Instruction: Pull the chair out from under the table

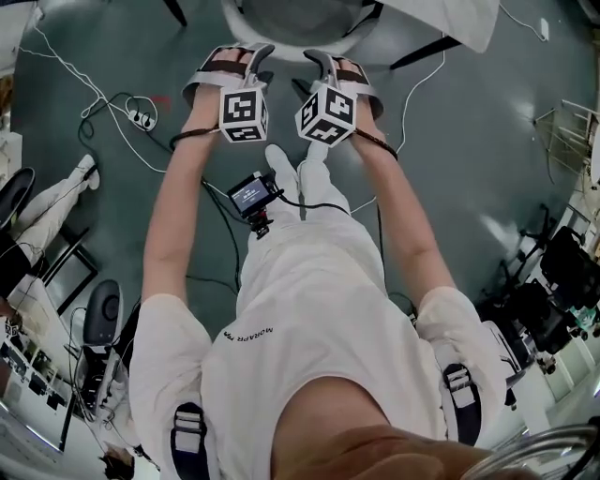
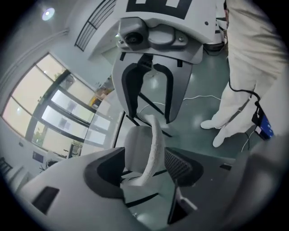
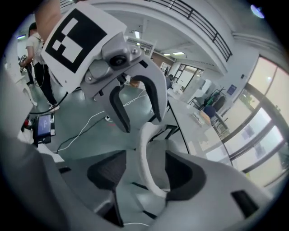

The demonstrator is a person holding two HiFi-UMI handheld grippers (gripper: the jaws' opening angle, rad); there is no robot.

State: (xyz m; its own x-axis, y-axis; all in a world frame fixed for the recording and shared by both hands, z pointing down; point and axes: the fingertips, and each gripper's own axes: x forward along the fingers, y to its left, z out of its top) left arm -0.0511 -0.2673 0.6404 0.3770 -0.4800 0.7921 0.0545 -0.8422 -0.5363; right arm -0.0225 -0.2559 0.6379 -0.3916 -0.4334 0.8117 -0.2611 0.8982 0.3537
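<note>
Chair [image 1: 300,19] back straddled, not gripped.
We found left gripper [image 1: 232,64] and right gripper [image 1: 342,73] fingers released, astride the backrest rim [image 2: 156,140].

Grey-green floor [image 1: 469,141] with a loose cable [image 1: 70,66], a power strip [image 1: 141,119] (both white) and the chair [image 1: 300,19]

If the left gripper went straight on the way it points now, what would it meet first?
Probably the chair backrest's white top rim: it stands between the left gripper's open jaws, not yet pinched. How near it is, the wide-angle view leaves unclear.
</note>
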